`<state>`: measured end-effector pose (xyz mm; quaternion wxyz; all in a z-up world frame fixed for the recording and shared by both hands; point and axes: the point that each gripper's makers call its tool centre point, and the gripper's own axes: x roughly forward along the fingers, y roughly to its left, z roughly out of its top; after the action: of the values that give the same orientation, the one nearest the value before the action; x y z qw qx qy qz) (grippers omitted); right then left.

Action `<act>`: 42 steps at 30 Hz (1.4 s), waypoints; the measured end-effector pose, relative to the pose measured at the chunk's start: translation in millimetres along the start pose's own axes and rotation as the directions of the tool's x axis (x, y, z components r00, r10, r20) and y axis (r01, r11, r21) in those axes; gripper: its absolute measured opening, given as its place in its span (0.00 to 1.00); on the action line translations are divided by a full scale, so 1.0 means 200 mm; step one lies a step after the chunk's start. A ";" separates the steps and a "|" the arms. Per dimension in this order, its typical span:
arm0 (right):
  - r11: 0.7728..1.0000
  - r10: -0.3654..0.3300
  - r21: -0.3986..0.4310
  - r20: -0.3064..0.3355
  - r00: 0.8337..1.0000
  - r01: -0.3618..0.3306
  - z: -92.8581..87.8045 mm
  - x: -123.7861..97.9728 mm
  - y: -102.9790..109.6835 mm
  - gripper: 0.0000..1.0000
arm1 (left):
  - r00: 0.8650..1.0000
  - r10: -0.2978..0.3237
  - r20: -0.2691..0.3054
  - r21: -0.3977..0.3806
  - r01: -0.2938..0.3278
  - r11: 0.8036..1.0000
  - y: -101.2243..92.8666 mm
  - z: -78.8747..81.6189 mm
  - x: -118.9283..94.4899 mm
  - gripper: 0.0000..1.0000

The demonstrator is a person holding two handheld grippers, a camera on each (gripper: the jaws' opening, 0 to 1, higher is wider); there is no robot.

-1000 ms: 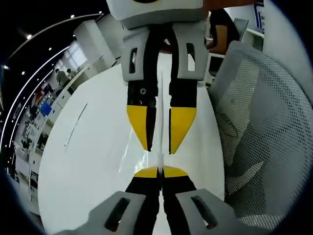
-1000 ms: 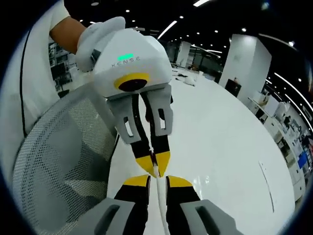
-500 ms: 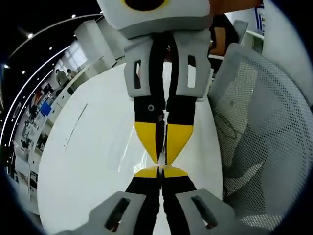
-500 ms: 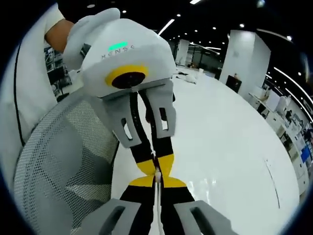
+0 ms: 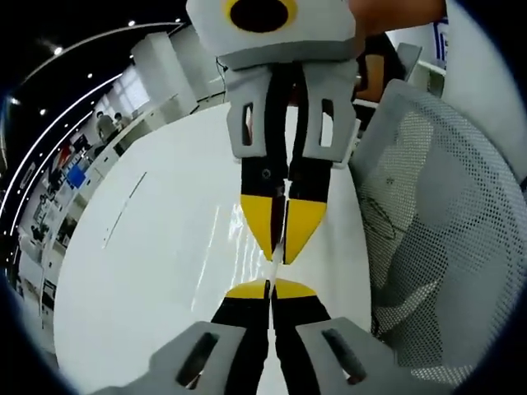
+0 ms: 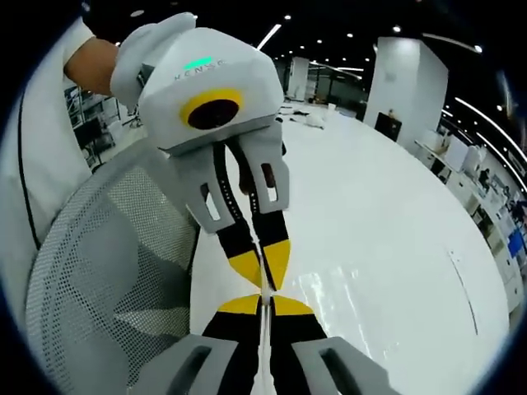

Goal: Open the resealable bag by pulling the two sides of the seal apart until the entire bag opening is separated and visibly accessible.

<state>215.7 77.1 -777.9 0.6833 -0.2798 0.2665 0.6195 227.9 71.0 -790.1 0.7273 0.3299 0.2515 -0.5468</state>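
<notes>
Here both yellow-tipped tools, left tool (image 5: 271, 288) and right tool (image 6: 265, 304), pinch the thin clear bag (image 5: 280, 247); beside them, a mesh chair (image 5: 436, 222).

The left gripper (image 5: 270, 285) and right gripper (image 5: 281, 247) meet tip to tip above the table (image 5: 156, 271) — the bag (image 5: 278, 248) sits edge-on between both sets of jaws. A mesh chair (image 5: 436, 222) stands just beside the table.

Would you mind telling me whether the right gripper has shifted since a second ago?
Yes. In the left gripper view, the right gripper has closed its jaws and drawn nearer, judged against the grey mesh chair back.
</notes>
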 end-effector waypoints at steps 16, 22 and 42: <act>1.000 0.009 0.014 -0.036 0.999 -0.009 0.00 0.03 0.01 0.00 | 0.999 -0.001 0.033 0.083 -0.002 0.997 -0.02 0.03 -0.03 0.00; 0.999 0.010 0.034 -0.053 0.999 -0.008 -0.02 0.04 0.02 0.00 | 0.999 -0.010 0.051 0.110 0.004 0.994 -0.03 0.03 -0.02 0.00; 0.999 -0.012 0.049 -0.140 0.990 0.019 -0.13 0.01 0.00 0.00 | 0.998 -0.020 0.067 0.057 0.017 0.998 -0.02 0.00 -0.01 0.00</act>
<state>216.4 60.8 -797.6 0.6747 -0.3072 0.3271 0.5861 223.1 70.8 -789.1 0.7207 0.3293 0.2145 -0.5711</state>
